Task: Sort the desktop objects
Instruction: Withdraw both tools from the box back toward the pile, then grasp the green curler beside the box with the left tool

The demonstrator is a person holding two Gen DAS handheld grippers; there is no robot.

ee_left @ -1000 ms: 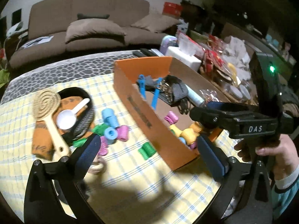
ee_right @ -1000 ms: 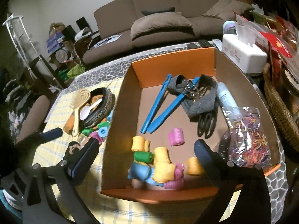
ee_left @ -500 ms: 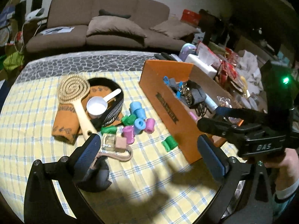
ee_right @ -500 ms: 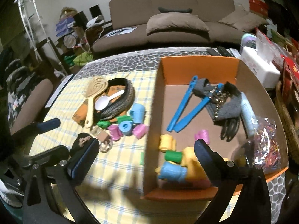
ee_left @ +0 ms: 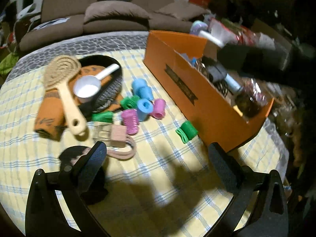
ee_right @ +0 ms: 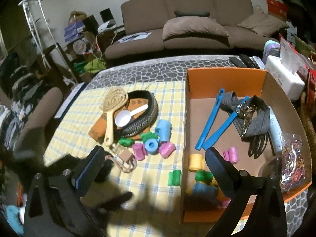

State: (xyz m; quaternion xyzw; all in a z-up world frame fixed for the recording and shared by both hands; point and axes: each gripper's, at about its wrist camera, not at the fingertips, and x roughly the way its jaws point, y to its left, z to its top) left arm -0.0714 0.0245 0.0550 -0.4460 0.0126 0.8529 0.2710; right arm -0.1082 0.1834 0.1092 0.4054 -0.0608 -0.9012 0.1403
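An orange cardboard box (ee_right: 225, 77) stands on the right of the checked tablecloth (ee_left: 158, 177); in it lie blue clips (ee_right: 211, 122), several hair rollers (ee_right: 197, 161) and a bag of elastic bands (ee_right: 292, 162). Left of the box a cluster of blue, pink and green rollers (ee_left: 144, 103) lies on the cloth, and a lone green roller (ee_left: 186, 132) sits by the box wall (ee_left: 187, 90). My left gripper (ee_left: 158, 158) is open and empty above the cloth near it. My right gripper (ee_right: 154, 162) is open and empty, straddling the box's left wall.
A beige hairbrush (ee_left: 63, 79), a white scoop (ee_left: 88, 86), a dark headband (ee_right: 146, 116) and an orange cloth (ee_left: 49, 118) lie at the left. A pink clip with a loop (ee_left: 118, 138) and a dark object (ee_left: 79, 158) lie nearer. Tissue box (ee_right: 284, 79) and sofa (ee_right: 187, 25) stand behind.
Both grippers have pulled back and to the left from the box. The right gripper, formerly over the box's inside, now looks at the rollers on the cloth too. Both stay open.
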